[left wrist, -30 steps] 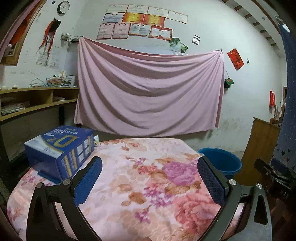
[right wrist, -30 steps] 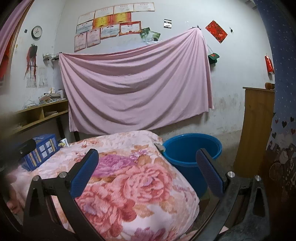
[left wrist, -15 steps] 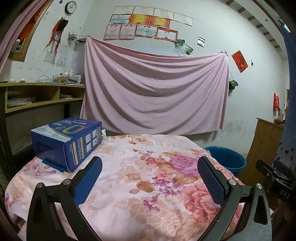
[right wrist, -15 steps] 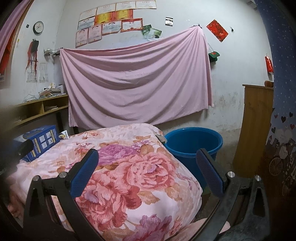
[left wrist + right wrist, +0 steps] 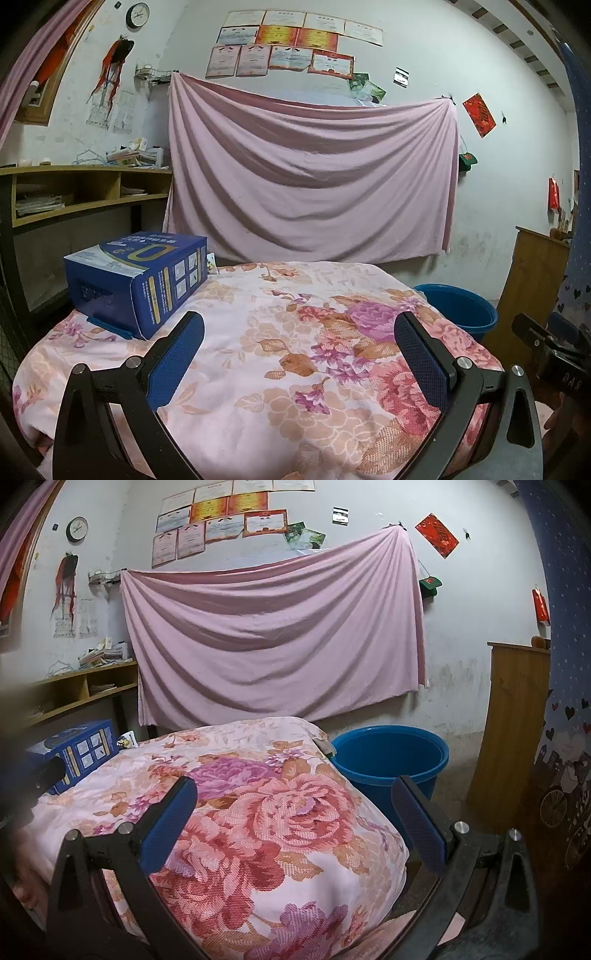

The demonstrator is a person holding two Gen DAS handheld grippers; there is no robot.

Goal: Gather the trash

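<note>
- Your left gripper (image 5: 298,354) is spread wide, nothing between the blue pads; it hovers low over the floral quilt (image 5: 280,354).
- Your right gripper (image 5: 293,819) is also spread wide and empty, above the quilt's right edge.
- Blue box (image 5: 142,280) lies on the quilt's far left corner, well ahead and left of your left gripper; a small wrapper (image 5: 211,266) sits just behind it.
- Only the right view shows the blue bucket (image 5: 388,760) whole, on the floor touching the quilt's right side; the left view shows just its rim.
- The left view catches your right gripper at its right edge.
- Pink sheet (image 5: 314,184) hangs on the wall behind.
</note>
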